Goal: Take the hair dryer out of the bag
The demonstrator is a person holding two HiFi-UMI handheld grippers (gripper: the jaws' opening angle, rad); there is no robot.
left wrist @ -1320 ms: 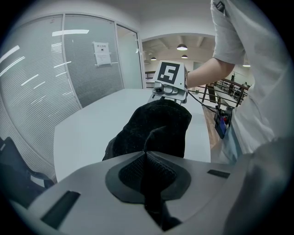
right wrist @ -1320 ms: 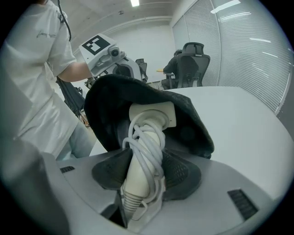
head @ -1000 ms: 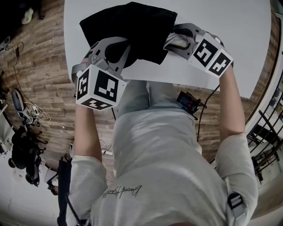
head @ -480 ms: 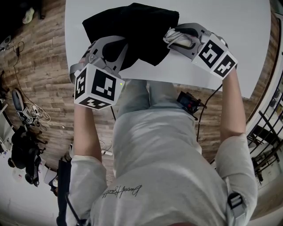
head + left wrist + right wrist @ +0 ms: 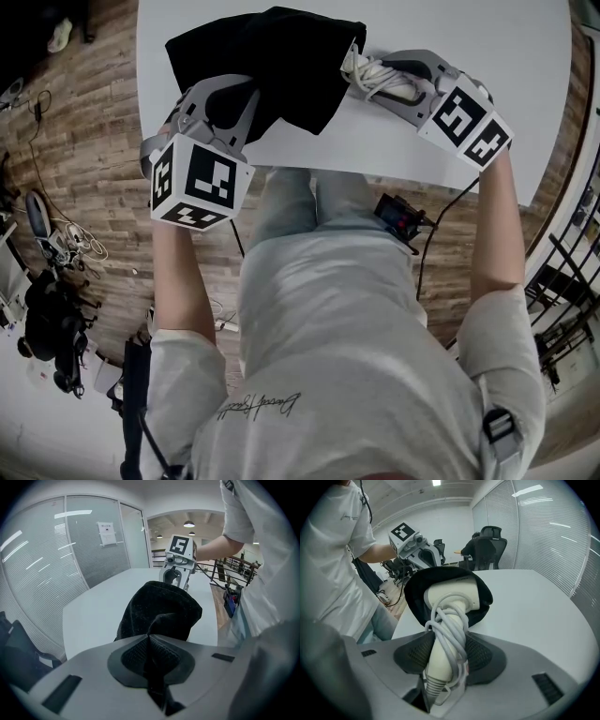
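Partly emptied: the black cloth bag (image 5: 272, 61) rests on the white table (image 5: 487, 42), its open mouth turned toward the right gripper (image 5: 446, 651). The head of the dryer (image 5: 452, 597) sits inside that mouth, and the handle sticks out of the bag. The right gripper's jaws stand wide and clamp the handle between their pads. The left gripper (image 5: 149, 641) has its jaws pressed together on a fold of the bag's cloth at the far end. Dryer: cream-white, with a smooth rounded head and a tapering handle ending in a ribbed collar. A pale cord (image 5: 451, 623) is wound several times round the handle and passes between the pads with it.
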